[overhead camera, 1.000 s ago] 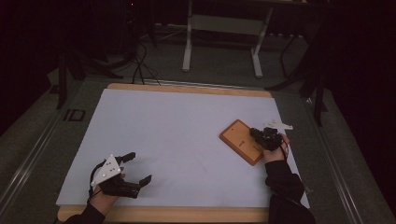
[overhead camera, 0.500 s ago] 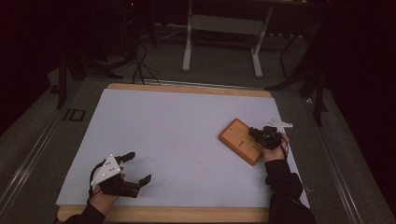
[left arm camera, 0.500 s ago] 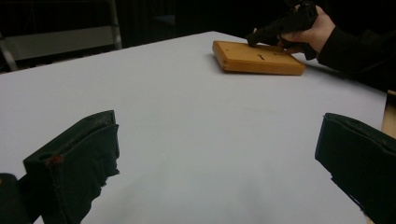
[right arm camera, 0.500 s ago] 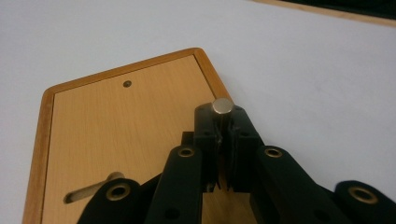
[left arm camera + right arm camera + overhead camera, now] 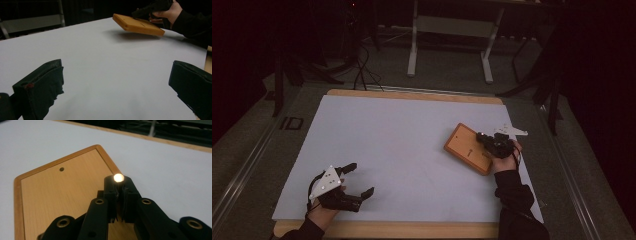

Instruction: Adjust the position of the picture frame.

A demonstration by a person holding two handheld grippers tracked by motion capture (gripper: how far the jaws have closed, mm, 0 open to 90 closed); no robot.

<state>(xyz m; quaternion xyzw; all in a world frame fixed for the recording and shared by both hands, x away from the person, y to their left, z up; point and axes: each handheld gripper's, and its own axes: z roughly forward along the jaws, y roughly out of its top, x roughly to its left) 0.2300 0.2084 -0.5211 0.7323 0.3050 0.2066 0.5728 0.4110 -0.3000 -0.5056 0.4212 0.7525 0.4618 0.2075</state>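
An orange-brown wooden board (image 5: 464, 147) with a raised rim lies at the right of the white sheet (image 5: 402, 145). In the left gripper view the board (image 5: 140, 25) looks tilted, its near end lifted over its shadow. My right gripper (image 5: 486, 138) is over the board's right part. In its own view the board (image 5: 57, 192) has a small hole (image 5: 61, 169), and the right gripper (image 5: 118, 182) is shut on a small pale round peg (image 5: 118, 177). My left gripper (image 5: 361, 179) rests open at the sheet's front left, and nothing is between its jaws (image 5: 117, 87).
The sheet covers a wooden table whose edge (image 5: 412, 230) shows at the front. Behind the table stand a metal frame's legs (image 5: 413, 47) and cables (image 5: 362, 65) on the dark floor. A person's hand (image 5: 172, 12) holds the right gripper.
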